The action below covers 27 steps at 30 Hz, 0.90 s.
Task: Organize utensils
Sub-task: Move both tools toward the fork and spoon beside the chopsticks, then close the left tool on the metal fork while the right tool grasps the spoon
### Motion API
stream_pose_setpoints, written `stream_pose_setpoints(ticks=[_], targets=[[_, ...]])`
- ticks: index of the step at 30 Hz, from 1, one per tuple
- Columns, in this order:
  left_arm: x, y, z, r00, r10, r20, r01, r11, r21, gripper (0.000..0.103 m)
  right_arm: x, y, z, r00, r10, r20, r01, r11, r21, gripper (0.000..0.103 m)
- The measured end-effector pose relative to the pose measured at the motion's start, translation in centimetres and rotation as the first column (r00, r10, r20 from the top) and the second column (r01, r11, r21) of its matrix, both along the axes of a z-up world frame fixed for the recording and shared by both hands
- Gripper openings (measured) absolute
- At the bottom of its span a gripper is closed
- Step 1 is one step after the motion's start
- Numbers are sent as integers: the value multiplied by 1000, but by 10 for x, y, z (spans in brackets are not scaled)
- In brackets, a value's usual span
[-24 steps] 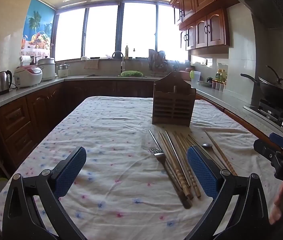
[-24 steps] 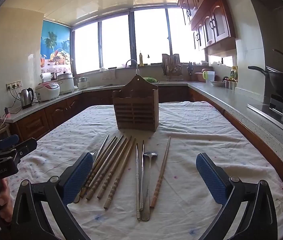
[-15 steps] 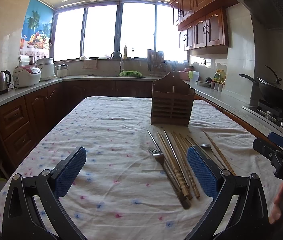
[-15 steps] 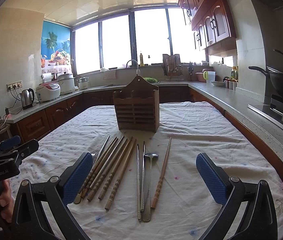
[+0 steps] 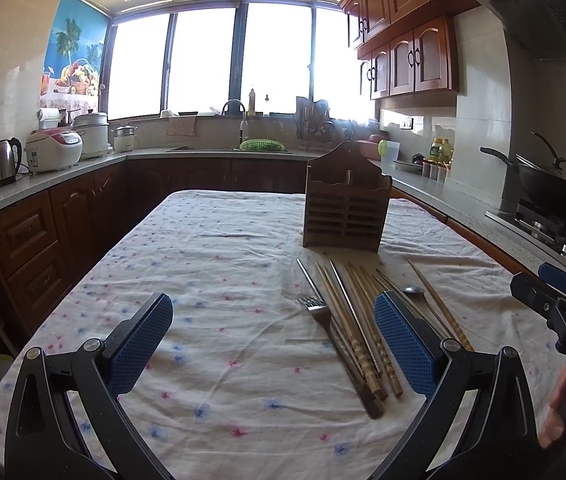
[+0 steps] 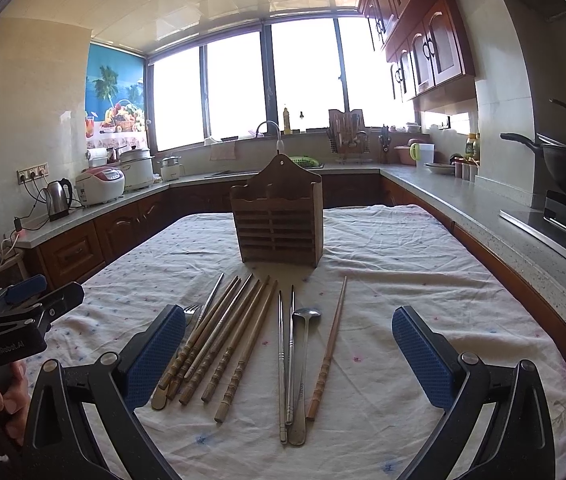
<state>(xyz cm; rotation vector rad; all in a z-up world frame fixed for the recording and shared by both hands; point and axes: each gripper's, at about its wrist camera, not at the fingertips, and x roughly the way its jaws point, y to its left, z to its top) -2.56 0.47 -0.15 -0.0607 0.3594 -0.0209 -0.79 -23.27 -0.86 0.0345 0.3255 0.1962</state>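
Observation:
A slatted wooden utensil holder [image 6: 277, 222] [image 5: 345, 210] stands upright on the cloth-covered table [image 5: 211, 264]. In front of it lie several wooden chopsticks [image 6: 225, 340] [image 5: 357, 328], a metal fork [image 5: 317, 310] [image 6: 191, 312], two metal chopsticks [image 6: 285, 354], a metal spoon [image 6: 303, 354] and one separate wooden chopstick [image 6: 329, 352]. My right gripper [image 6: 289, 360] hovers wide open over the utensils' near ends, touching nothing. To the left of the row, my left gripper [image 5: 273, 344] is open with only cloth between its pads. Each gripper shows in the other's view, held by a hand.
Kitchen counters ring the table: a kettle [image 5: 3, 160] and rice cookers [image 5: 55, 150] on the left, a sink with a green basket [image 5: 261, 145] at the back, a wok [image 5: 551, 194] on the stove at right. The cloth left of the utensils is bare.
Both views have shifted only slightly; the holder sits a touch further left in the left wrist view. Nothing was taken hold of, and both grippers stay open.

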Motion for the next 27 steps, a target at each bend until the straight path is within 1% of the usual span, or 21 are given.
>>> stream_pose_setpoints(ticks=[6, 9, 13, 15, 17, 18, 19, 20, 21, 24, 25, 27], targets=[[3, 1, -2, 1000, 1, -12, -1, 1000, 0, 103, 2, 0, 0, 1000, 3, -20, -3, 1000, -4, 103], [8, 3, -4, 999, -8, -32, 8, 1000, -14, 103, 7, -3, 0, 999, 19, -37, -19, 1000, -5, 103], [20, 6, -7, 997, -18, -79, 16, 999, -31, 103, 17, -7, 1, 995, 48, -88, -47, 999, 6, 103], [27, 7, -9, 994, -24, -108, 20, 999, -35, 103, 23, -9, 1, 993, 67, -101, -66, 998, 16, 103], [36, 8, -11, 988, -48, -145, 41, 998, -50, 103, 29, -8, 0, 992, 90, -90, -87, 995, 43, 103], [41, 8, -11, 985, -61, -162, 51, 997, -64, 103, 33, -8, -1, 991, 101, -86, -97, 994, 48, 103], [47, 8, -12, 980, -78, -181, 64, 995, -81, 103, 38, -9, -2, 989, 108, -104, -103, 993, 55, 103], [53, 9, -13, 974, -101, -205, 80, 991, -109, 103, 42, -11, -2, 985, 116, -128, -104, 989, 102, 103], [59, 11, -15, 966, -123, -226, 91, 985, -144, 103, 46, -11, -3, 983, 124, -132, -108, 987, 121, 103], [77, 15, -20, 945, -177, -275, 113, 966, -234, 102, 61, -14, -5, 970, 145, -197, -117, 982, 151, 101], [83, 16, -21, 940, -185, -286, 114, 962, -250, 102, 66, -14, -7, 964, 153, -216, -121, 980, 156, 99], [93, 14, -22, 927, -215, -308, 131, 954, -269, 97, 78, -16, -11, 948, 175, -264, -128, 974, 186, 95]])
